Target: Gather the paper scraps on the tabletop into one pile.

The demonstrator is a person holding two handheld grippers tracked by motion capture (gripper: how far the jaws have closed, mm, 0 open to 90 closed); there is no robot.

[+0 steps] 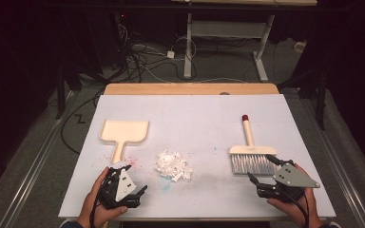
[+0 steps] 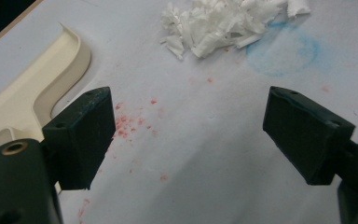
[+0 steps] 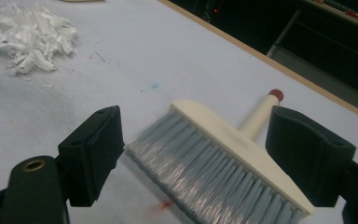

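- White table sheet (image 1: 195,114), stained pink and blue at the near side.
- Cream dustpan (image 1: 123,132) at far left, handle pointing near.
- Brush (image 1: 252,154) at right, bristles toward near edge.
- Shredded paper pile (image 1: 172,165) in the middle, near.
- Left gripper (image 1: 129,179) just near the dustpan handle, jaws apart, holding nothing.
- Right gripper (image 1: 262,170) at the bristles, jaws apart either side.

Lab: dark room, floor cables (image 1: 142,57), white-covered bench (image 1: 195,109).

- Left gripper (image 1: 129,178) just below dustpan (image 1: 123,132), jaws apart.
- Right gripper (image 1: 262,170) just below brush (image 1: 252,156), jaws apart.
- Paper scraps (image 1: 173,166) between them.
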